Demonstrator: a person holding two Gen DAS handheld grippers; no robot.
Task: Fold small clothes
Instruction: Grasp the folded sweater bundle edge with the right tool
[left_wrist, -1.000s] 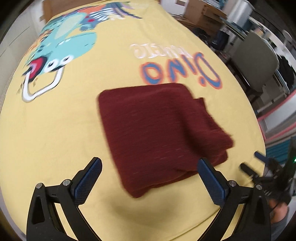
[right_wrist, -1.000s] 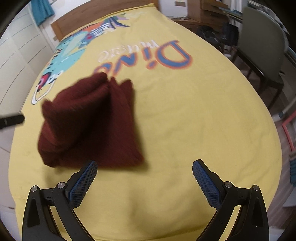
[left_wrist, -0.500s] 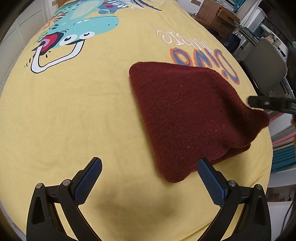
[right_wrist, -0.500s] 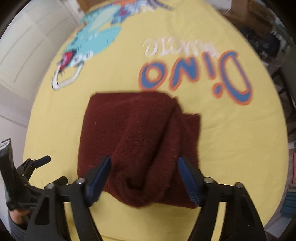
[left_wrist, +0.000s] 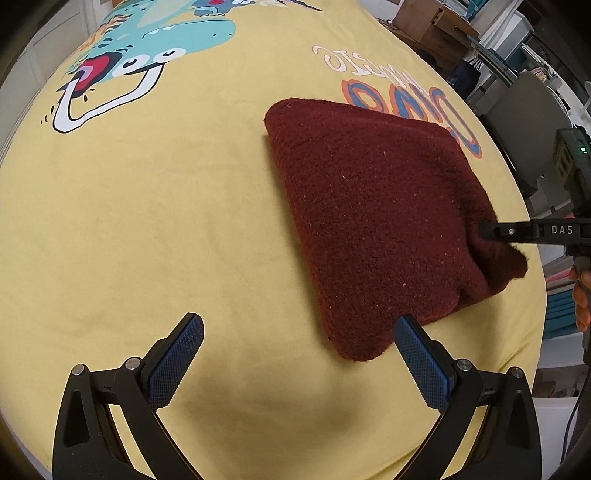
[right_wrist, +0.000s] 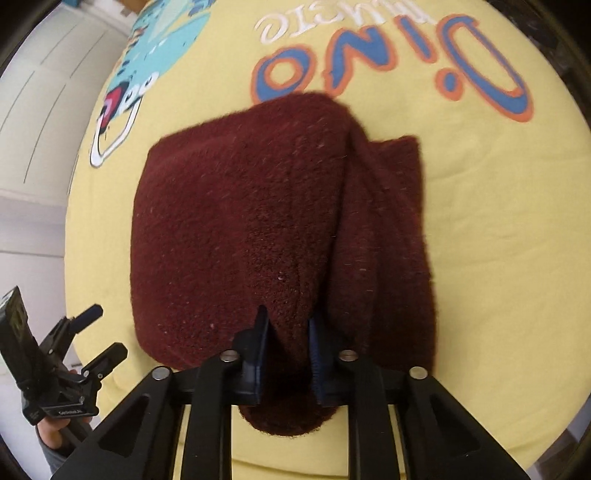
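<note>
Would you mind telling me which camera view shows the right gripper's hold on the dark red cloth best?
The right wrist view: the right gripper has its jaws closed on a bunched edge of the dark red cloth, seen close up. The left wrist view shows that gripper only from the side at the cloth's far corner.

A dark maroon fleece garment (left_wrist: 373, 221) lies folded into a thick, roughly square bundle on the yellow sheet (left_wrist: 147, 221), toward its right edge and just short of the near one. Its far edge overlaps the foot of the blue-and-orange "Dino" lettering (right_wrist: 399, 55). The nap is fuzzy, flecked with pale lint. The top layer is smooth on the left; along the right side — seen from the right wrist — the layers (right_wrist: 391, 229) bunch into long ridges. The near right corner (right_wrist: 286, 332) is pinched and lifted into a peak.
</note>
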